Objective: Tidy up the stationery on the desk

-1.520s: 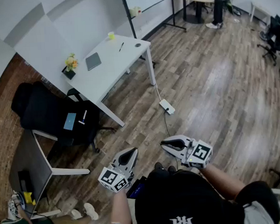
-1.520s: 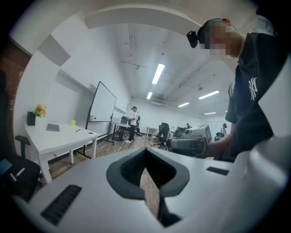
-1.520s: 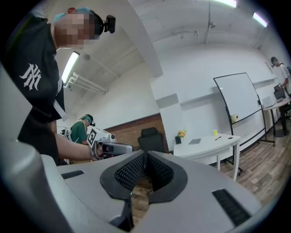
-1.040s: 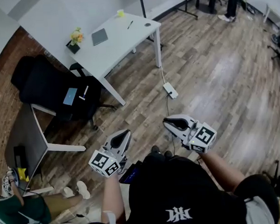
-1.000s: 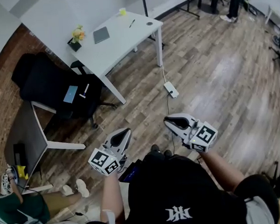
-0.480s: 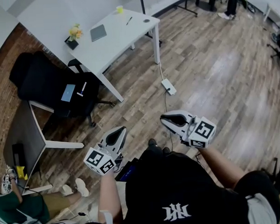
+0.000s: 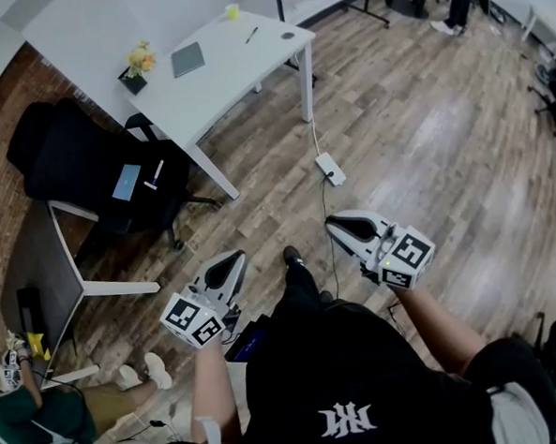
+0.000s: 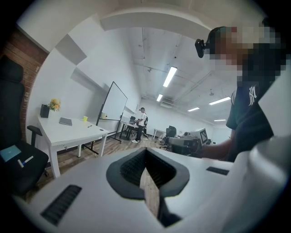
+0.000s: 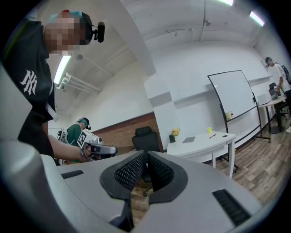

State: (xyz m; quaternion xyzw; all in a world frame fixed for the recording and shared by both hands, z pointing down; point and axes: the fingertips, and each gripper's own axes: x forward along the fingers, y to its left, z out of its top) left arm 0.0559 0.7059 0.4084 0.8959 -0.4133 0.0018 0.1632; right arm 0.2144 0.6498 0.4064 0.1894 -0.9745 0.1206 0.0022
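Left tongs (image 7: 236,256) clenched, empty — right tongs (image 7: 333,223) likewise; white desk (image 7: 231,67) well apart.

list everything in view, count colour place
desk: 1, white, upper left
flower pot: 1, dark, yellow flowers, desk's left end
notebook: 1, grey, on desk
cup: 1, yellow, desk's far edge
pen: 1, dark, on desk
office chair: 1, black, left of desk
card: 1, blue, on chair seat
marker: 1, white, beside card
power strip: 1, white, floor
second person: 1, green top, lower left
third person: 1, dark trousers, top right
left gripper: 1, grey, jaws together, empty
right gripper: 1, grey, jaws together, empty
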